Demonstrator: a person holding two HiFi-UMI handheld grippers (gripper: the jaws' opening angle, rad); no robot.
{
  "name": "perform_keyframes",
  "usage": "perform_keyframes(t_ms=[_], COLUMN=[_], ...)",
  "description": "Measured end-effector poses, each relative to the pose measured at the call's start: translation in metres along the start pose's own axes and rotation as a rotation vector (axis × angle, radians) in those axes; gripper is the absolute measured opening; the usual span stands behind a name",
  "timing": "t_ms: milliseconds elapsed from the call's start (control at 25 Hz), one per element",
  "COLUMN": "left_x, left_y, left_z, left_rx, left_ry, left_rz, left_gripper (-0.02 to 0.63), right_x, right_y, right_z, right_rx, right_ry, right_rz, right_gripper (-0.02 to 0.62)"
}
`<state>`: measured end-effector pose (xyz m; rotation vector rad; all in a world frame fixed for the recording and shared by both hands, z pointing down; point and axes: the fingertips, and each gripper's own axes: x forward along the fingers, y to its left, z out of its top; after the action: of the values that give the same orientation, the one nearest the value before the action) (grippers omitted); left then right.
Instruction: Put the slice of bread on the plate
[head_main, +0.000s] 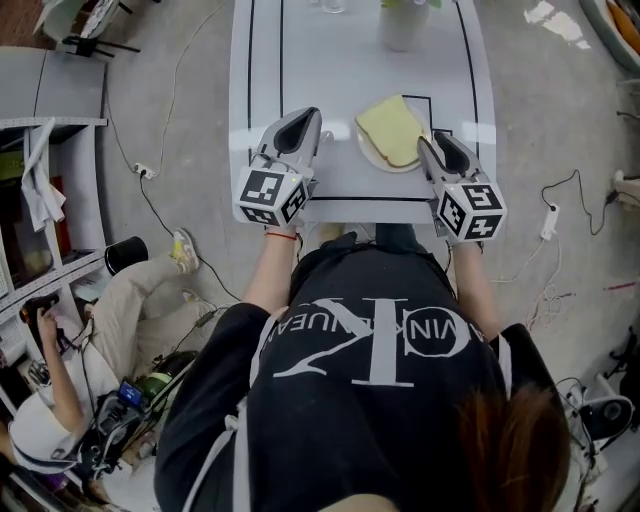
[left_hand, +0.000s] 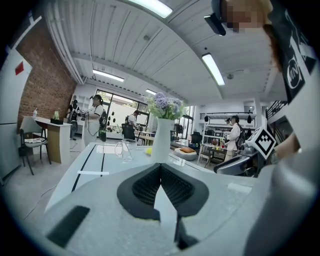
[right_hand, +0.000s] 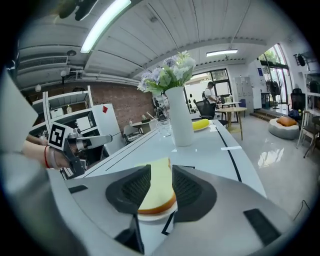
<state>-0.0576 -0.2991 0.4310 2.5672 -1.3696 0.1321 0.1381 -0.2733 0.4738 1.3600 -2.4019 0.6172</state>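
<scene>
Backing our right tongs (head_main: 431, 150) straight off seems the careful move: their jaws stand spread, pinching nothing, and the slice of bread (head_main: 392, 130) lies flat on the plate (head_main: 372, 157) just beyond their tips. Our left tongs (head_main: 304, 125), pressed together and empty, wait alongside.
</scene>
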Motion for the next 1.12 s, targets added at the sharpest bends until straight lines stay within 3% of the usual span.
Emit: perform_keyframes(t_ms=[280,1120], left_x=[-0.003,-0.02], left_y=[0.004,0.016], left_z=[0.014,0.074], left_rx=[0.018,0.074], left_ry=[-0.038,-0.186], left_rz=[0.015,0.094], left_gripper=[0.011,0.011], right_x=[-0.012,-0.042], right_y=[-0.001,-0.001], right_z=[0.022,0.113], right_rx=[-0.029,-0.141], right_ry=[-0.093,-0.37], right_rz=[0.003,0.006], right_gripper=[0.002,0.002])
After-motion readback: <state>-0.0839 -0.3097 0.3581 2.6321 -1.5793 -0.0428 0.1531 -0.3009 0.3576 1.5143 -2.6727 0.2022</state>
